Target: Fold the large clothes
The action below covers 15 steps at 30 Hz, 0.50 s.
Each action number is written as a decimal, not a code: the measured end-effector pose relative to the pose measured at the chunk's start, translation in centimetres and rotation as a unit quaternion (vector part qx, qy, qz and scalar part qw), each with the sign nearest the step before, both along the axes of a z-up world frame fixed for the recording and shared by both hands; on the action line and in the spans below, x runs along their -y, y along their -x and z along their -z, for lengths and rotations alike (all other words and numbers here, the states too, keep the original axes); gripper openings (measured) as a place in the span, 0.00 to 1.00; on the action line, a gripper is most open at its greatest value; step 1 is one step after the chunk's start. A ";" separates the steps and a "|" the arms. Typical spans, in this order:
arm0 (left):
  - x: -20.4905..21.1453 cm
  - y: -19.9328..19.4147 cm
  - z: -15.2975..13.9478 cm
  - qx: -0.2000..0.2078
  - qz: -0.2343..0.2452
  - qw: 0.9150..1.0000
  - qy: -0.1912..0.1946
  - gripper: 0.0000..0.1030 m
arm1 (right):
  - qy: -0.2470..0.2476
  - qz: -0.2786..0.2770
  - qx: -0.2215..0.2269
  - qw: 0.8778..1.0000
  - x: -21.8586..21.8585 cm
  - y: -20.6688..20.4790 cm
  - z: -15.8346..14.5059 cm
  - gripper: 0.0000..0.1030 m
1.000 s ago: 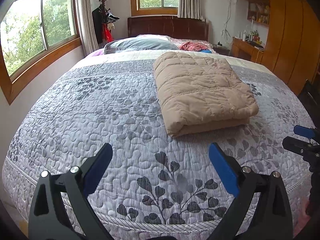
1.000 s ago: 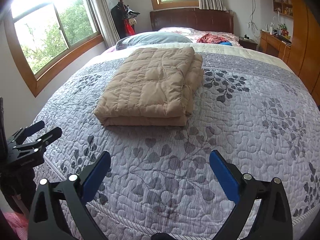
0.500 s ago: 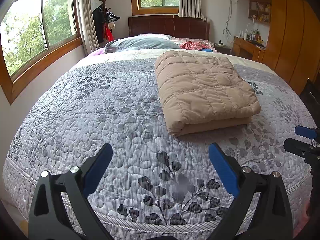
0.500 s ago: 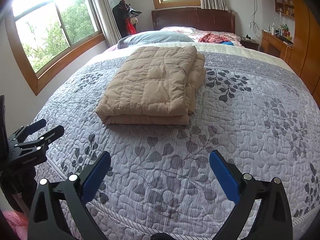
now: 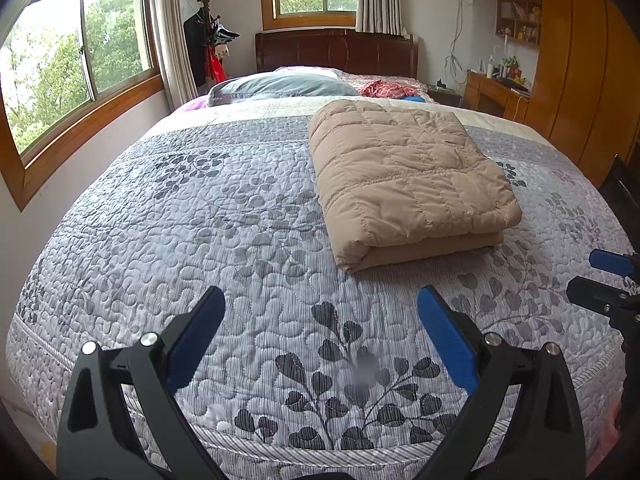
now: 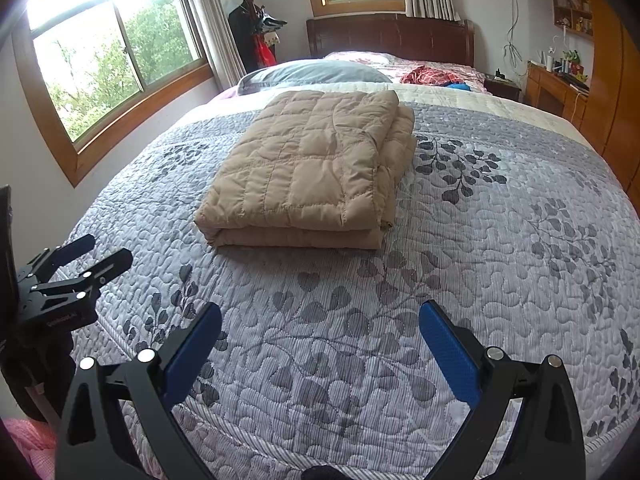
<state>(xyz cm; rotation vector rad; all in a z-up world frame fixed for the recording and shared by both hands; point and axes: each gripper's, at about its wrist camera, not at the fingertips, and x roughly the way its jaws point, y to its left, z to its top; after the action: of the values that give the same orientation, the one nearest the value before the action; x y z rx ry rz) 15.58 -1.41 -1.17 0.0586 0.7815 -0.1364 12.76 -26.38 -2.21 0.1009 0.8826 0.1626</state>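
Observation:
A tan quilted garment [image 5: 404,178] lies folded into a thick rectangle on the grey leaf-patterned bedspread [image 5: 224,240]; it also shows in the right wrist view [image 6: 316,172]. My left gripper [image 5: 320,300] is open and empty, held above the foot of the bed, well short of the garment. My right gripper [image 6: 320,312] is open and empty, also near the foot of the bed. Each gripper shows at the edge of the other's view: the right one in the left wrist view [image 5: 600,280], the left one in the right wrist view [image 6: 96,252].
Pillows [image 5: 280,84] and a red cloth [image 5: 384,89] lie at the head of the bed before a dark headboard [image 5: 336,50]. Windows and a wall run along the left. A wooden wardrobe [image 5: 580,72] and desk stand on the right.
Both grippers have drifted slightly; the folded garment sits a little differently in each view. Nothing was grasped or released.

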 end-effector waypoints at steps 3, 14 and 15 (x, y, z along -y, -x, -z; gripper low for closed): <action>0.0 0.0 0.1 0.000 0.000 1.000 -0.001 0.93 | -0.001 -0.001 -0.001 1.000 0.0 -0.1 0.0 0.96; 0.0 -0.1 0.1 -0.002 0.002 1.000 -0.001 0.93 | 0.001 -0.005 -0.001 1.000 -0.1 -0.1 0.0 0.96; 0.0 -0.1 0.1 -0.003 0.003 1.000 -0.001 0.93 | 0.001 -0.006 -0.001 1.000 -0.1 -0.1 0.0 0.96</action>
<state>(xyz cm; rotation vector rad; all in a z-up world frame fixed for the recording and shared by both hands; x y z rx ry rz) 15.67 -1.40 -1.25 0.0625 0.7875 -0.1413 12.90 -26.28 -2.19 0.0940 0.8857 0.1718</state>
